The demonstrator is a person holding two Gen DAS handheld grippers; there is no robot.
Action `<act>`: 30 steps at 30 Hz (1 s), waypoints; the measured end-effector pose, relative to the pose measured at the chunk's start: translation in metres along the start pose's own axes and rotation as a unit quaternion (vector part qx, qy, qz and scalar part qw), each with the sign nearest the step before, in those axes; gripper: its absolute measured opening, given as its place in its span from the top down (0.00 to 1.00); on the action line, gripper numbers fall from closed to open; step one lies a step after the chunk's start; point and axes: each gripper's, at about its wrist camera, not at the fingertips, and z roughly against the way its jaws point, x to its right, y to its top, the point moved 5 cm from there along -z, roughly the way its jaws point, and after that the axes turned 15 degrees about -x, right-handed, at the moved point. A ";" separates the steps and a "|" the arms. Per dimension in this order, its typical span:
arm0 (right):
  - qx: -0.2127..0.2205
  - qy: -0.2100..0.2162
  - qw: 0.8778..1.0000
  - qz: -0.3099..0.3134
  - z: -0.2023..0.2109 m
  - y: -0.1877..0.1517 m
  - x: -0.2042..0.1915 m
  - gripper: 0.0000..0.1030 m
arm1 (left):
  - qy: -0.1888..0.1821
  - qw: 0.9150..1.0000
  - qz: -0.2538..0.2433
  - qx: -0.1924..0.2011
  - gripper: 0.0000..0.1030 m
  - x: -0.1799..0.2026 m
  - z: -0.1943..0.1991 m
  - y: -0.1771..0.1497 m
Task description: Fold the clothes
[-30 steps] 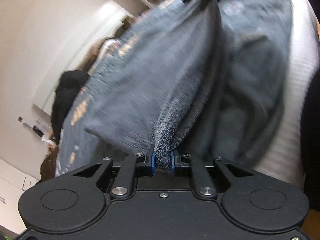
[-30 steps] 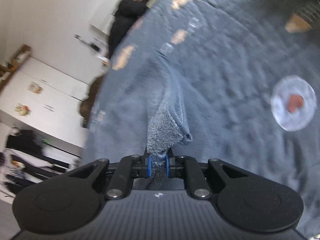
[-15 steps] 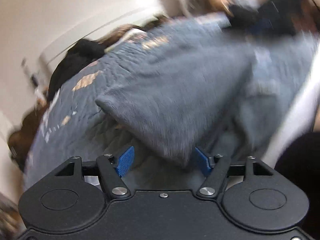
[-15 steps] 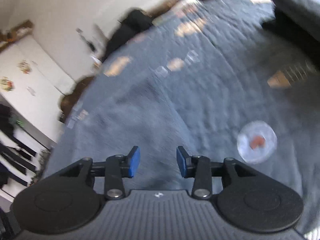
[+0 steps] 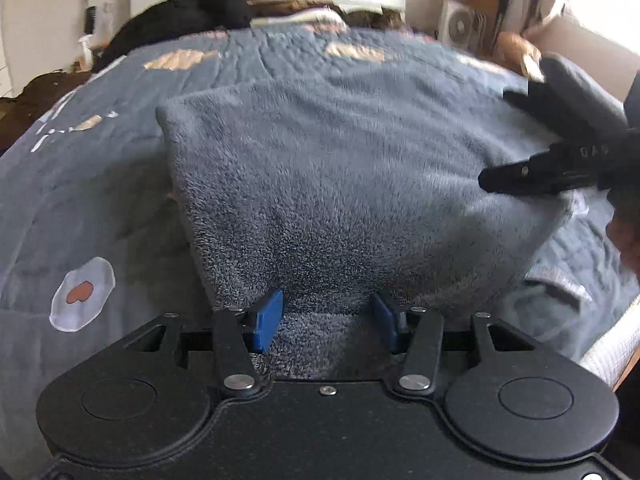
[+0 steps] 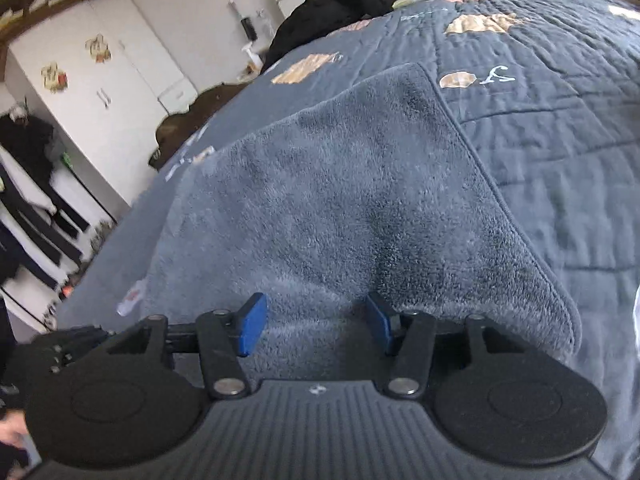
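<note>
Here, the left tongs are seen spread wide with nothing gripped, the blue pads standing apart over the near edge of the grey-blue fleece garment. The right tongs are likewise held wide open and empty over the same garment, and appear as a black shape at the garment's right edge in the left wrist view. The garment is laid flat as a folded rectangle on the dark blue quilted bedspread. Left of the garment, a white egg-shaped print is seen on the bedspread. Beyond the garment, a black heap of clothing lies at the bed's head, and a white wardrobe stands further left.
</note>
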 end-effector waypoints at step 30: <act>0.036 0.068 0.997 -0.009 0.024 0.012 -0.017 0.36 | -0.311 0.876 0.368 0.025 0.27 -0.084 -0.024 -0.065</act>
